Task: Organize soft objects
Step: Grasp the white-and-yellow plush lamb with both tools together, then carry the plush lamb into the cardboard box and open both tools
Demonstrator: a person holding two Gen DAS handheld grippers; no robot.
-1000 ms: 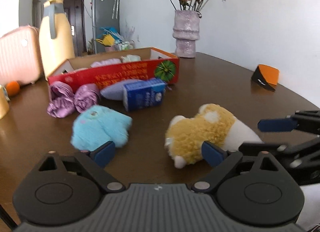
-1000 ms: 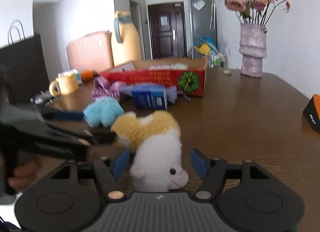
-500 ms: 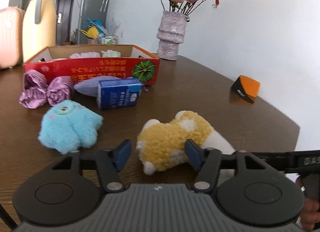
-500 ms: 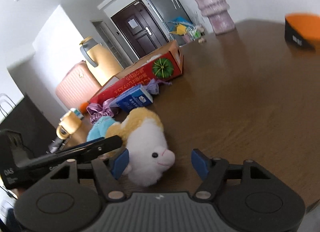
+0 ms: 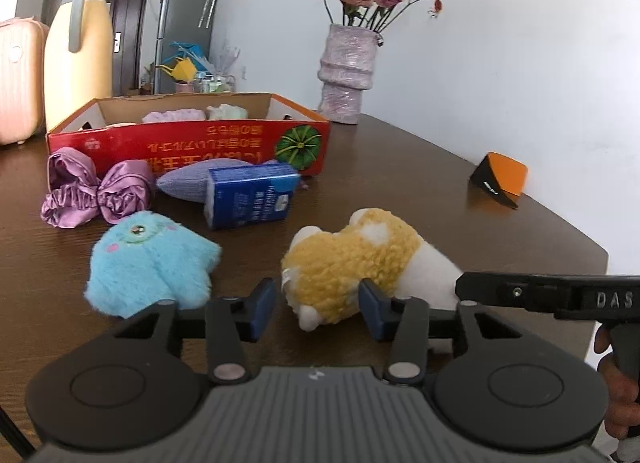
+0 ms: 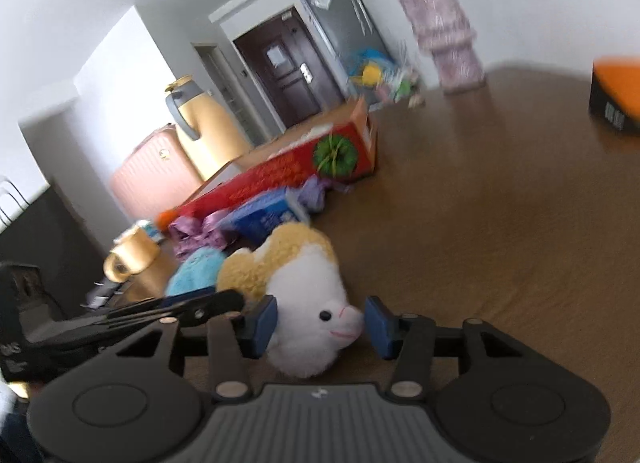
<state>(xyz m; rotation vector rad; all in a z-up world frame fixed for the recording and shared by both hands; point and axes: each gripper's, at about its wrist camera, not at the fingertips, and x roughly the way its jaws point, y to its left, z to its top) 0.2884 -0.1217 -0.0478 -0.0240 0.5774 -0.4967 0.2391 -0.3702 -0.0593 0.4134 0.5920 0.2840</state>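
A yellow and white plush sheep (image 5: pixel 360 259) lies on the brown table (image 5: pixel 420 183). My left gripper (image 5: pixel 318 309) is open, its pads on either side of the sheep's yellow rear end. My right gripper (image 6: pixel 318 323) is open around the sheep's white head (image 6: pixel 312 311). A blue plush (image 5: pixel 148 263), a purple satin bow (image 5: pixel 92 191), a lilac soft piece (image 5: pixel 188 183) and a blue carton (image 5: pixel 248 195) lie in front of a red cardboard box (image 5: pixel 192 143) that holds pale soft items.
A purple vase (image 5: pixel 346 75) with dried roses stands behind the box. An orange and black wedge (image 5: pixel 500 183) sits near the table's right edge. A yellow mug (image 6: pixel 128 259) stands at the left. A yellow jug and pink suitcase stand beyond the table.
My left gripper has swung right from the blue plush and narrowed around the sheep's rear. My right gripper has tilted and narrowed around the sheep's head.
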